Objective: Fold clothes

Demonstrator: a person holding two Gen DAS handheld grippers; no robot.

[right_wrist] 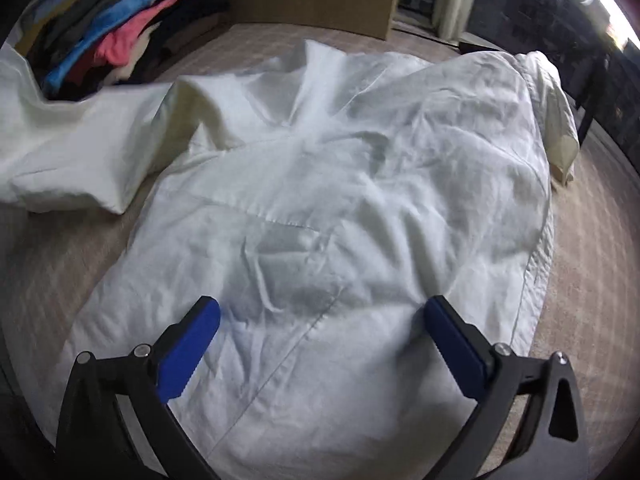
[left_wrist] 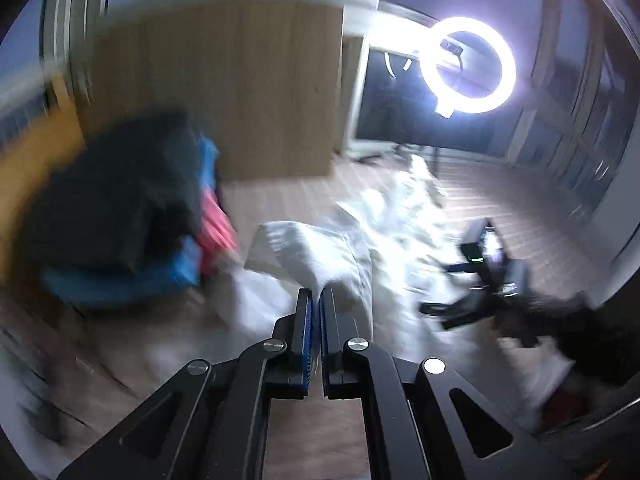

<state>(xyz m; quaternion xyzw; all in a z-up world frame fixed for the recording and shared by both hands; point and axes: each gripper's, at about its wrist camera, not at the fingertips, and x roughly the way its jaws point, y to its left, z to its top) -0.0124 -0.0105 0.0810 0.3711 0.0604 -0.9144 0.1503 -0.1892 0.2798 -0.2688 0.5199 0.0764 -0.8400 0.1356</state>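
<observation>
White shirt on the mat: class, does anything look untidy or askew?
Yes. The white shirt lies crumpled and creased rather than flat; one sleeve sprawls sideways toward the clothes pile, and the far edge is bunched up.

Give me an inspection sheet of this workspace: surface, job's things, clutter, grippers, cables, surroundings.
Surface: pale striped cover, mostly under cloth.
Job's things: white shirt spread out and wrinkled, one sleeve lying out to the side near the pile; stack of clothes in dark, blue and pink at the far corner.
Clutter: nothing seen.
Grippers: left gripper shut, pinching a fold of the white cloth; right gripper wide open above the shirt, nothing between its fingers.
Cables: nothing seen clearly; the left view is blurred.
Surroundings: lit ring light on a stand, wooden panel, dark windows.
</observation>
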